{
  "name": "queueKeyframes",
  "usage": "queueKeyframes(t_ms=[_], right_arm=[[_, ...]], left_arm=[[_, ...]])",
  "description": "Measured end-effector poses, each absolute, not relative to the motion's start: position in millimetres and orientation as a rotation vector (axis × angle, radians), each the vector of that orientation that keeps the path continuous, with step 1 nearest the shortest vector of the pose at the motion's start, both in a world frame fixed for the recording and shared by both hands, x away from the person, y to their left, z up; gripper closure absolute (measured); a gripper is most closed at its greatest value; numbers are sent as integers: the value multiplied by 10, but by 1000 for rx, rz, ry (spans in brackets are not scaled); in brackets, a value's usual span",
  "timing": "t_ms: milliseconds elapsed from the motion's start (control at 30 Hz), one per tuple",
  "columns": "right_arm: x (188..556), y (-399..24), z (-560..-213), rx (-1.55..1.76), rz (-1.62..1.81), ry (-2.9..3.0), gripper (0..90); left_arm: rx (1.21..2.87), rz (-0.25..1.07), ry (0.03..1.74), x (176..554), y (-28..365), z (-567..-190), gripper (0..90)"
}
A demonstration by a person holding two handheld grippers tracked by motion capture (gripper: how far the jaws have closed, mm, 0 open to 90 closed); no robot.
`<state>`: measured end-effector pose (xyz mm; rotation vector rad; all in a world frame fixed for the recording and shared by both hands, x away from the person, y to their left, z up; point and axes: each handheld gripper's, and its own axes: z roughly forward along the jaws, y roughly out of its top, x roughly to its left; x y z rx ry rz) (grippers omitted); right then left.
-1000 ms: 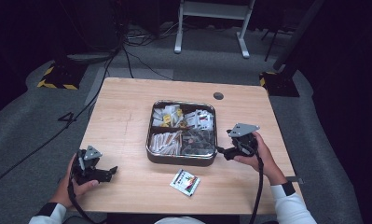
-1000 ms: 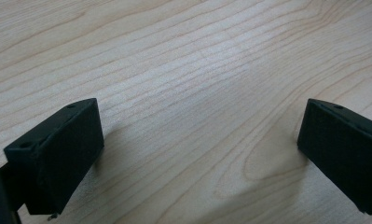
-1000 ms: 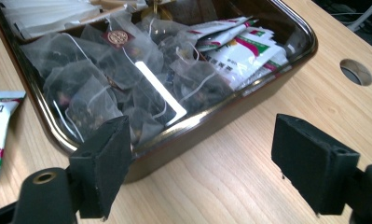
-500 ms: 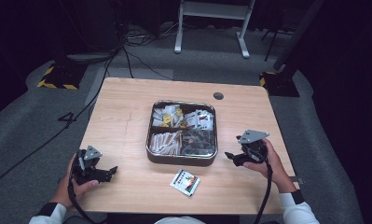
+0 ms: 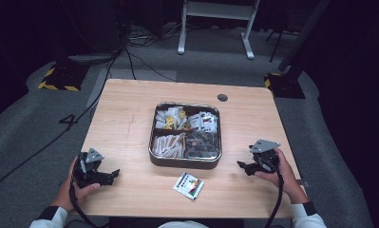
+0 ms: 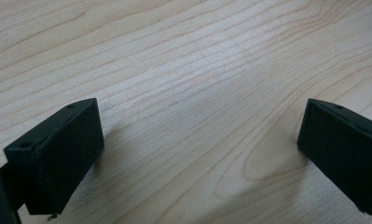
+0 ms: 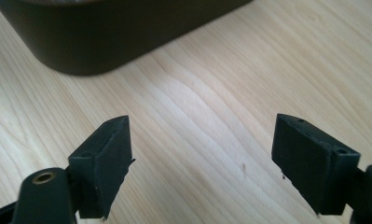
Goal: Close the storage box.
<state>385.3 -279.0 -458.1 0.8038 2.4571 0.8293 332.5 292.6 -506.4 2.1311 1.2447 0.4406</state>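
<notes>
- Your right gripper (image 7: 202, 163) had its jaws spread wide, matte black blocks with chamfered tips, and only pale wood grain lay between them.
- Just ahead of those jaws stood the tin (image 7: 113, 32), its dark, smooth wall curving round a corner.
- Your left gripper (image 6: 197, 154) was also wide open, its blunt rectangular jaws low over the bare table (image 6: 197, 60), gripping nothing.
- From above, your right gripper (image 5: 246, 167) sat just off the tin's (image 5: 184, 161) right front corner, and your left gripper (image 5: 112, 175) lay near the table's front left edge, well apart from the tin.
- The tin was a shiny, round-cornered metal box, split into compartments full of small sachets (image 5: 170, 142).
- One flat, square packet (image 5: 188, 185), white with coloured print, lay on the table (image 5: 125, 114) just in front of the tin, between your hands.
</notes>
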Motion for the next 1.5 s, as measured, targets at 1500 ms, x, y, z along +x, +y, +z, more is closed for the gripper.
queueKeyframes(t_ms=[1500], right_arm=[[3566,-3578,-4982,1105,915,2317,183]], left_arm=[[2130,444,1245,3325,2924,-5066,5]])
